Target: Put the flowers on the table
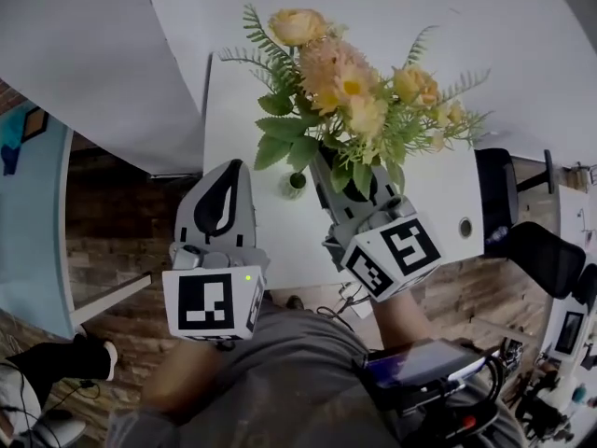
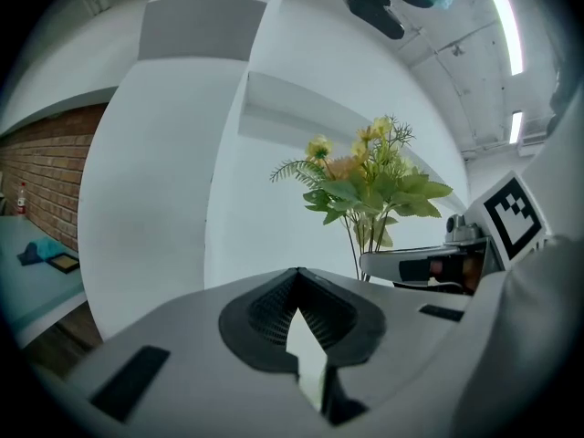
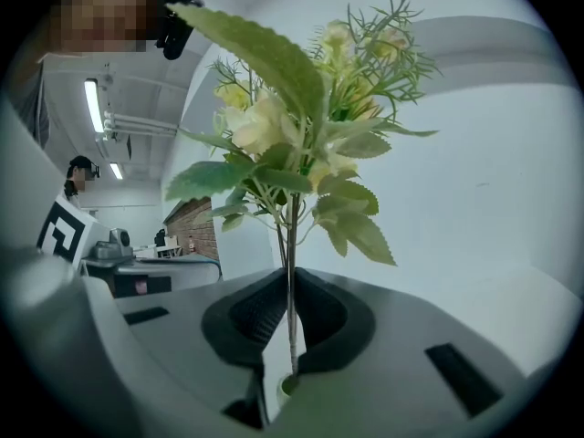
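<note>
Fingers (image 3: pixel 239 316) of the right gripper (image 3: pixel 290 281) are clenching the thin stems of the flowers (image 1: pixel 350 91), holding them upright. The blooms are spreading toward 12 o'clock above the white counter (image 1: pixel 229 110). At 9 o'clock from that gripper, the left gripper (image 2: pixel 297 274) is hovering over the counter, its fingers (image 2: pixel 265 313) pressing together on nothing.

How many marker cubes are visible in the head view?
2. Left cube sits at lower left; right cube sits right of centre, just below the flowers. No others seem hidden.
</note>
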{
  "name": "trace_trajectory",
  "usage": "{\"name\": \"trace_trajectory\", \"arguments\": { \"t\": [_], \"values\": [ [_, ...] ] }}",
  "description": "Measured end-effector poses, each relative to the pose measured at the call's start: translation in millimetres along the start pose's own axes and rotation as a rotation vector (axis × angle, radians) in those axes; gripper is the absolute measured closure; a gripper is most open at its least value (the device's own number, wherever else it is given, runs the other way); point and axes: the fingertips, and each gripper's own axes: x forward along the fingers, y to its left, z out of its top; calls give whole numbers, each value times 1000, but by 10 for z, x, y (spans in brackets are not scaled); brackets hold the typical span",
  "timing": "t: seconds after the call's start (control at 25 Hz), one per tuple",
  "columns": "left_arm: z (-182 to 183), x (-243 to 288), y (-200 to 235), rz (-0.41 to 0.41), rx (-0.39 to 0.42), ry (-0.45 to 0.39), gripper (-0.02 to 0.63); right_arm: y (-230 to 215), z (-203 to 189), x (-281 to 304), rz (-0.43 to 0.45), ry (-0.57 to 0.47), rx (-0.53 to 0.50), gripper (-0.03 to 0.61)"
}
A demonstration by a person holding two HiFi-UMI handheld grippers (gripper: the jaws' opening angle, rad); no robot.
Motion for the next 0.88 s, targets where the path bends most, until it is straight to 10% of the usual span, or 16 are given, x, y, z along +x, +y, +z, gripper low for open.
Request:
{"name": "trace_trajectory", "arguments": {
  "t": [0.88],
  "values": [
    [180,192,-178,-20,26,76,609,-30,3,-101,24,48,-61,525]
  ]
}}
